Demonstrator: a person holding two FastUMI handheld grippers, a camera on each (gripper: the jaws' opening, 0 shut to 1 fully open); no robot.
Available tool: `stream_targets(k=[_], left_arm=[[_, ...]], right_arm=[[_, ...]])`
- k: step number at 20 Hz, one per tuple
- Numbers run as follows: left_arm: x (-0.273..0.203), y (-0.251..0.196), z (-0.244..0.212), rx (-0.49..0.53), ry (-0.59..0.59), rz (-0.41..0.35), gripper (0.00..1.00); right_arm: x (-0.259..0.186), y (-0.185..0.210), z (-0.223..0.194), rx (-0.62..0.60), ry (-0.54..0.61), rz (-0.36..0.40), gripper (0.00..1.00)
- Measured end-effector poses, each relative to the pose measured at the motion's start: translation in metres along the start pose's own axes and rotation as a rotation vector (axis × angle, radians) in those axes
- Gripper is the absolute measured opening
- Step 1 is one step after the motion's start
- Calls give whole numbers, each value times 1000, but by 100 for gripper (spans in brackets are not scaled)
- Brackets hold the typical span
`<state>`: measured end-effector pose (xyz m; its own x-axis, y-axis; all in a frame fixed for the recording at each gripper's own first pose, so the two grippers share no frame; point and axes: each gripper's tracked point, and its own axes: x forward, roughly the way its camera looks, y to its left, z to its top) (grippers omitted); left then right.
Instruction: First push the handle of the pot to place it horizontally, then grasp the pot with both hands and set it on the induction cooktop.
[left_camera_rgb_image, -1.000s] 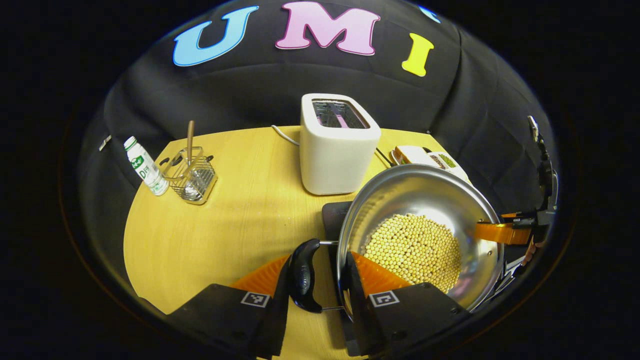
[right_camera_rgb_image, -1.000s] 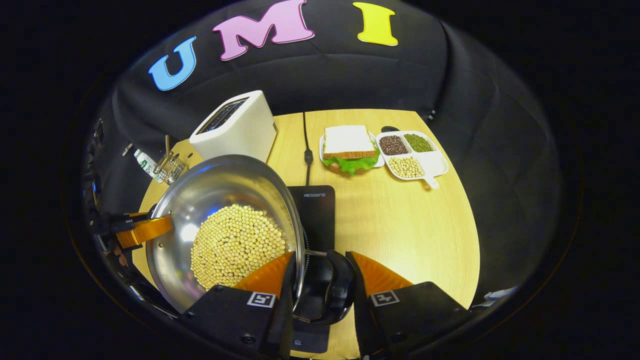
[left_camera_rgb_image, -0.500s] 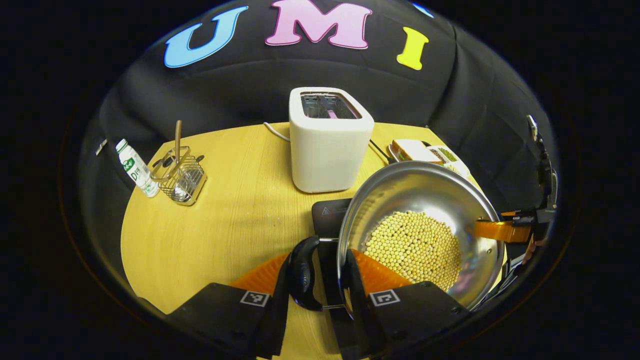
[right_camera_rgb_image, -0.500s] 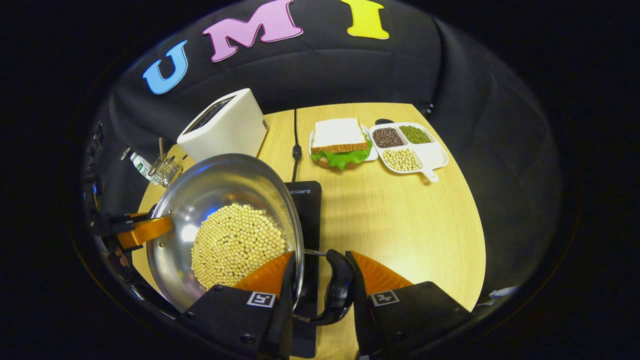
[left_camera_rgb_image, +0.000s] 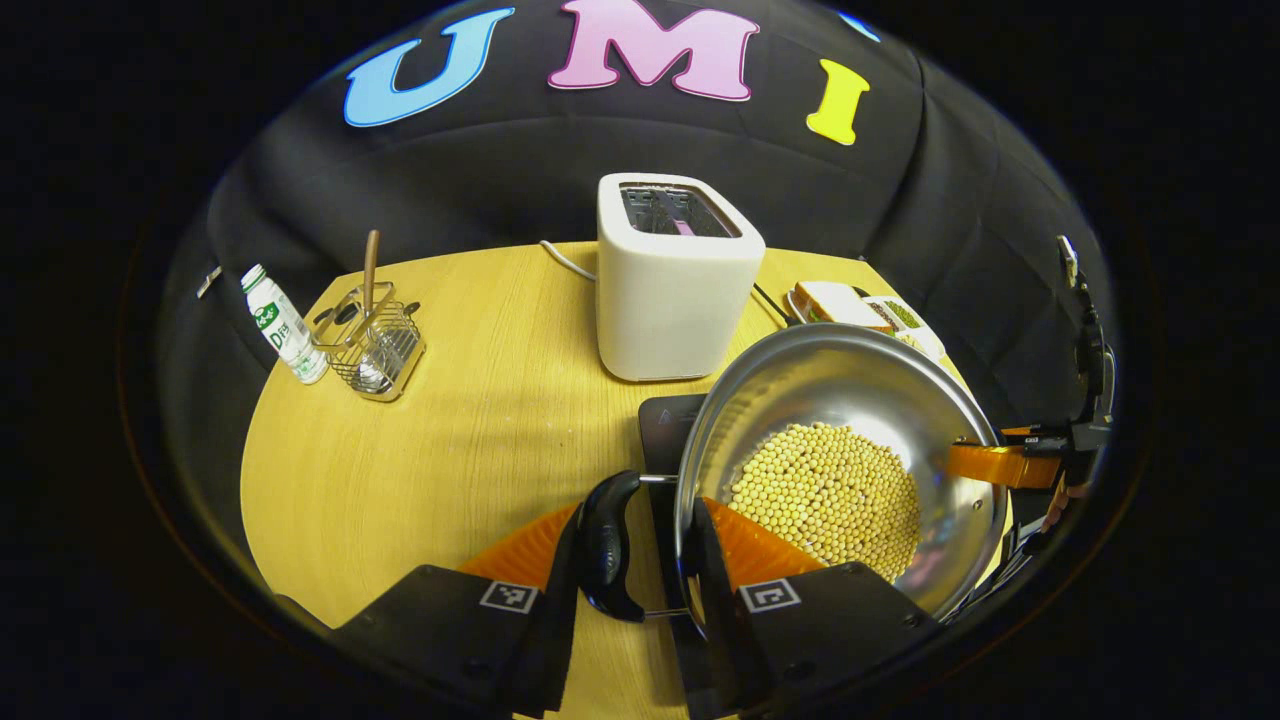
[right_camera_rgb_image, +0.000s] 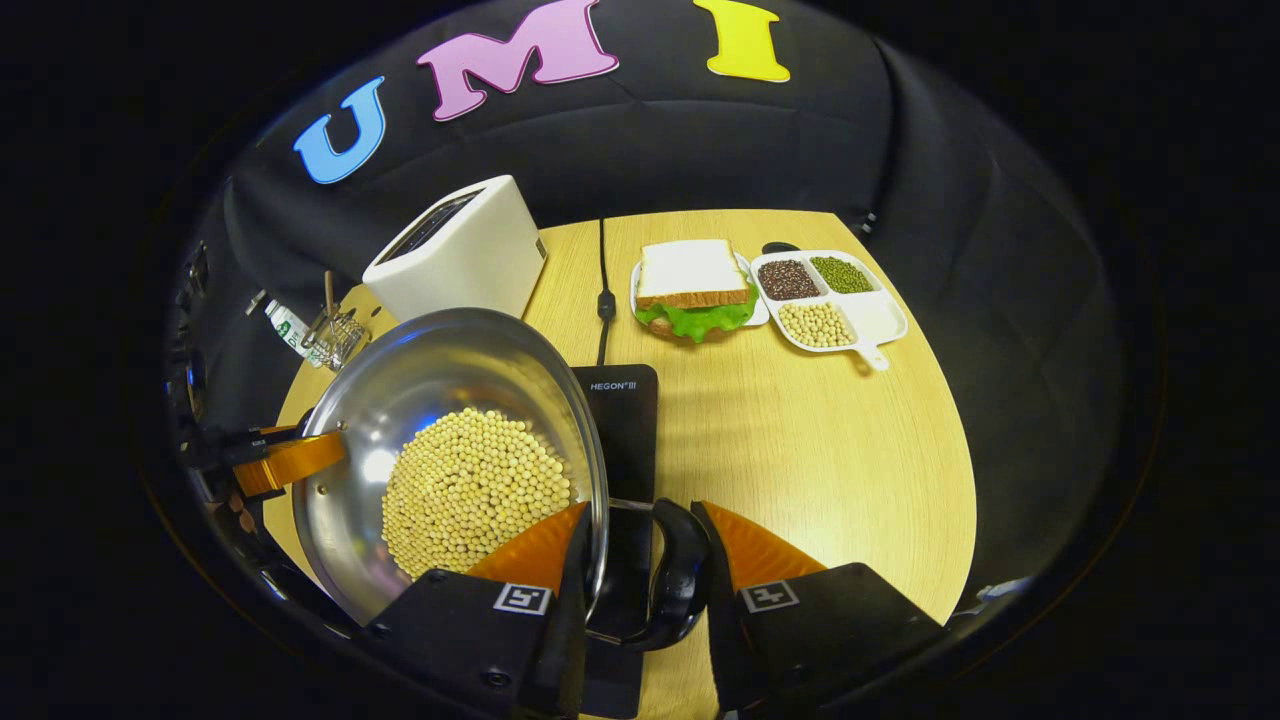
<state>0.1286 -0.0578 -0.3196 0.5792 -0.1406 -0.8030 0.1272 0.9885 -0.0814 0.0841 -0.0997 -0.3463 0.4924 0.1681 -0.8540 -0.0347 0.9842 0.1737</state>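
Observation:
A steel pot (left_camera_rgb_image: 830, 390) with soybeans (left_camera_rgb_image: 830, 495) in it hangs between my two grippers. My left gripper (left_camera_rgb_image: 635, 560) is shut on its black left handle (left_camera_rgb_image: 608, 545) and the rim beside it. My right gripper (right_camera_rgb_image: 645, 575) is shut on the black right handle (right_camera_rgb_image: 680, 575) and the rim of the pot (right_camera_rgb_image: 440, 370). The black induction cooktop (right_camera_rgb_image: 625, 420) lies under the pot's right side, and the pot hides most of the cooktop (left_camera_rgb_image: 665, 430) in the left gripper view. Whether the pot touches it I cannot tell. Each view shows the other gripper's orange finger (left_camera_rgb_image: 1000, 465) (right_camera_rgb_image: 290, 460) on the far rim.
A white toaster (left_camera_rgb_image: 675, 280) stands just behind the cooktop, its cable (right_camera_rgb_image: 603, 300) running back. A bottle (left_camera_rgb_image: 280, 325) and a wire utensil basket (left_camera_rgb_image: 370, 340) stand far left. A sandwich (right_camera_rgb_image: 695, 285) and a divided dish of beans (right_camera_rgb_image: 835, 300) lie at the back right of the wooden table (right_camera_rgb_image: 820, 440).
Both grippers have shifted a little with the pot; the table things slid up and then slightly back in both views. More of the cooktop shows now. Both grips are unchanged.

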Motion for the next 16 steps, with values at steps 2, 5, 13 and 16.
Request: stream_targets(k=[2,5,13,16], left_arm=[[1,0,-1,1,0,4,59],[0,1,-1,5,2,7,59],[-1,-7,-1,18,-1,-1,75],[-6,-7,5,53,-28,17,98]], right_arm=[[0,0,1,0,1,1,54],[0,-1,2,12,4,-4,54],[-6,5,7,33,-12,-28,81],[-13,5,13,28,-44,-52,100]])
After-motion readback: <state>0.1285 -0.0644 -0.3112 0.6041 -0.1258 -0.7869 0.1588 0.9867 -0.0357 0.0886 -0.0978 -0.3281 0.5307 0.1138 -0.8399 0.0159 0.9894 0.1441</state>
